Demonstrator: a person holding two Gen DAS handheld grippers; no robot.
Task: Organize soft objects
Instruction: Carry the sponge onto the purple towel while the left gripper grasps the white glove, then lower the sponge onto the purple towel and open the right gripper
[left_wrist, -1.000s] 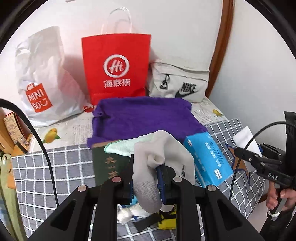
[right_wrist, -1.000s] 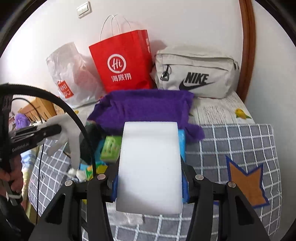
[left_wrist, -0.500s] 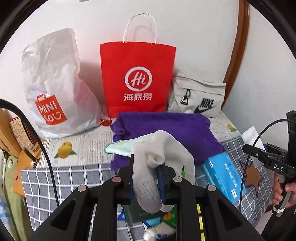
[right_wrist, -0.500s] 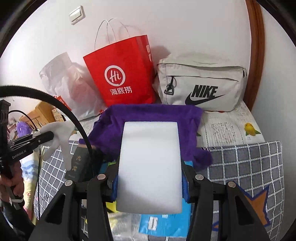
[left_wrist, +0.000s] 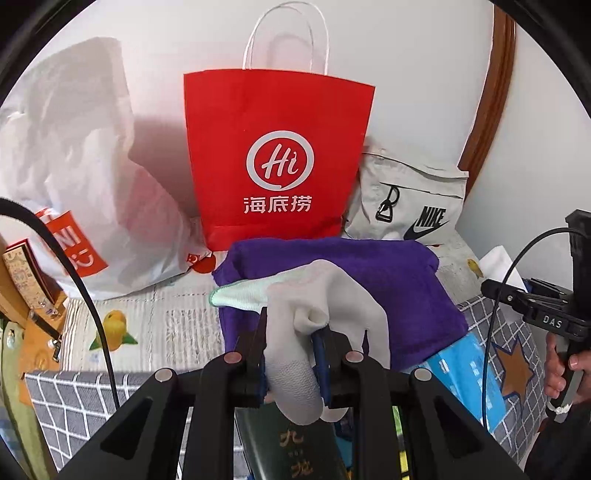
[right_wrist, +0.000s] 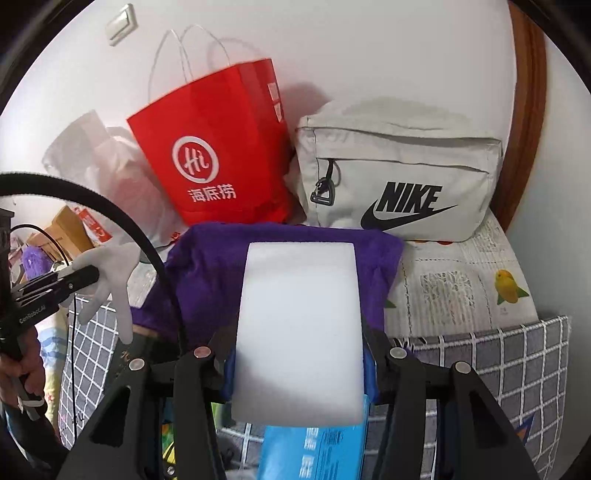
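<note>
Two soft things ride pinched above the bed: the left gripper (left_wrist: 291, 365) clamps a grey glove (left_wrist: 295, 354) between its fingers, and the right gripper (right_wrist: 299, 354) squeezes a white sponge (right_wrist: 299, 332). Both point toward the purple towel (left_wrist: 388, 280) just beyond the fingertips, probably where soft items are being gathered.

Both hand-held grippers carried nearer red bag (left_wrist: 277, 155) and purple towel (left_wrist: 369, 273); bags loom larger.

Bright, even daylight fills both views, and the white wall (left_wrist: 406, 92) washes out close to glare. The red paper bag (left_wrist: 277, 158) throws a soft shadow leftward onto the plastic bag (left_wrist: 81, 177). Fisheye bending curves the wooden frame (right_wrist: 528, 122), black vignette rings the corners, and the white foam block (right_wrist: 299, 332) reads overexposed, slightly soft.
</note>
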